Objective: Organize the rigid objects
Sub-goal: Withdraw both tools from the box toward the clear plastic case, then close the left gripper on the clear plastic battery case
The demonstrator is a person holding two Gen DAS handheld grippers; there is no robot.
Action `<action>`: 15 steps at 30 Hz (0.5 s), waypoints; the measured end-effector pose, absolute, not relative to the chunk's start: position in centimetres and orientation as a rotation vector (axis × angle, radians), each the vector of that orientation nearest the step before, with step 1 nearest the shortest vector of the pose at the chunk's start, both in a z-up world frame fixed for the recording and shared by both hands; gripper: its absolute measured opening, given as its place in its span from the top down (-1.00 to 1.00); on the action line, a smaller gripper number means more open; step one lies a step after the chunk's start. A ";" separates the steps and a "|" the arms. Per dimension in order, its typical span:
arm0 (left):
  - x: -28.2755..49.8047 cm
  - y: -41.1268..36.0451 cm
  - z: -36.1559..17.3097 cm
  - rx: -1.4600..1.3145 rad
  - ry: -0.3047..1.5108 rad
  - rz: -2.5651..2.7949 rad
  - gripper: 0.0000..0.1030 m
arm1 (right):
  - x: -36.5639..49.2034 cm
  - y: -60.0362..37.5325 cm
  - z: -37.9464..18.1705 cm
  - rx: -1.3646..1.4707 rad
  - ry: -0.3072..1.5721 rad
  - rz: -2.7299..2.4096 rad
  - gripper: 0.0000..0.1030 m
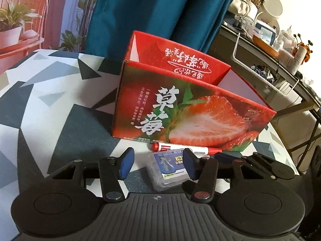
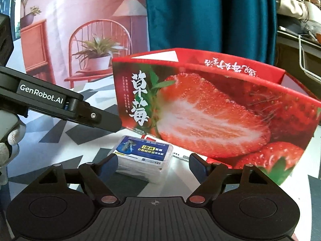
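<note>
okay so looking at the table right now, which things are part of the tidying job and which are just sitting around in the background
Part of the job:
strawberry box, open on top
clear plastic case, on the table between the open fingers of the right hand-held gripper
red marker, lying against the box front
left hand-held gripper, open

Just lying about:
blue curtain
cluttered side desk

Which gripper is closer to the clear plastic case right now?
Both are close; the right looks slightly nearer. The right gripper has its open jaws either side of the clear plastic case. The left gripper is open too, and the case lies between its jaws.
</note>
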State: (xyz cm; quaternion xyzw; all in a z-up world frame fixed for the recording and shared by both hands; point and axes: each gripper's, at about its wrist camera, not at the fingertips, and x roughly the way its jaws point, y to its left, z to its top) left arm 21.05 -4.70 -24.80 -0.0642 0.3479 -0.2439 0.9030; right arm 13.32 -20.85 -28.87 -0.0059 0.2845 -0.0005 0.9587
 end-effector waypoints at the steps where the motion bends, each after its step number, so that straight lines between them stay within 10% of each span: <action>1: 21.1 -4.9 -24.9 -0.132 0.727 -0.505 -0.09 | 13.5 -21.0 -29.1 -0.012 0.580 -0.003 -0.45; 15: 23.3 -6.3 -26.7 -0.144 0.836 -0.498 -0.07 | 13.9 -21.8 -30.1 0.014 0.603 0.023 -0.38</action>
